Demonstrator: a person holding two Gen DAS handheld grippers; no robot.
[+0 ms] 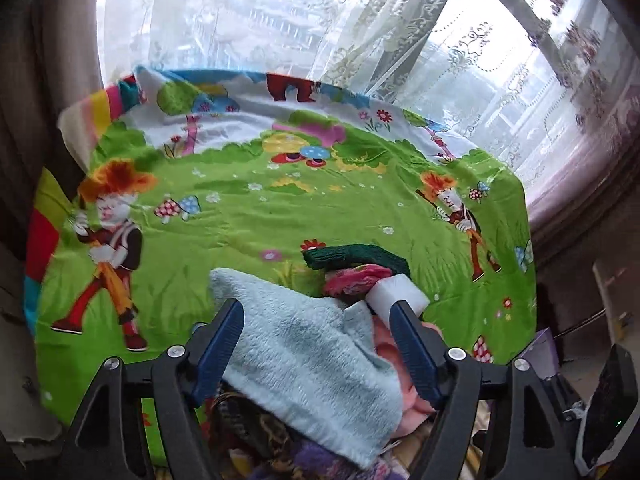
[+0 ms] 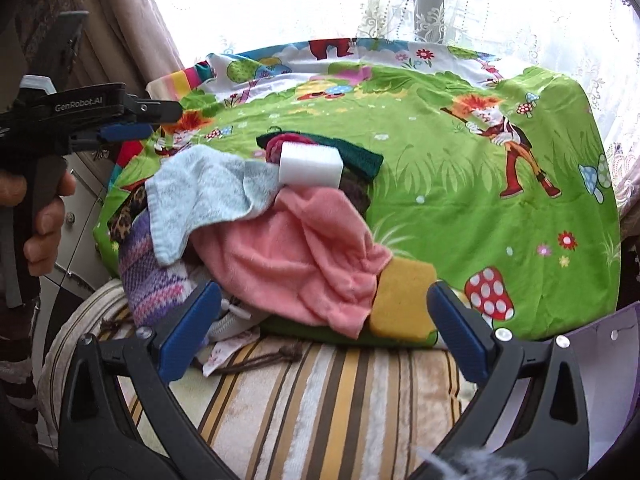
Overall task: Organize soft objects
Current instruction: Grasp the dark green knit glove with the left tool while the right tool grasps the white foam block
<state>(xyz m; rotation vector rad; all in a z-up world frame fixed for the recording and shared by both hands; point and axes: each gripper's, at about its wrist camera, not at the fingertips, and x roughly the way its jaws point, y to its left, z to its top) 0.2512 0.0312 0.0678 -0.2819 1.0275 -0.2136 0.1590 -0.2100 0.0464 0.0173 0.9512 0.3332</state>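
Note:
A pile of soft things lies at the near left of a table covered by a green cartoon cloth (image 2: 460,184). It holds a light blue towel (image 2: 200,196), a pink towel (image 2: 296,256), a white sponge (image 2: 310,168), a yellow sponge (image 2: 402,300), a dark green knit piece (image 2: 356,154) and a purple knit piece (image 2: 148,280). My left gripper (image 1: 318,312) is open, its fingers on either side of the blue towel (image 1: 304,356), above the pile. It also shows in the right wrist view (image 2: 124,124). My right gripper (image 2: 324,316) is open and empty, near the pink towel and the yellow sponge.
A striped cushion (image 2: 320,392) lies in front of the table under my right gripper. Lace curtains (image 1: 360,32) and a window stand behind the table. Brown drapes (image 1: 48,80) hang at the left. A white cabinet (image 2: 80,216) stands left of the table.

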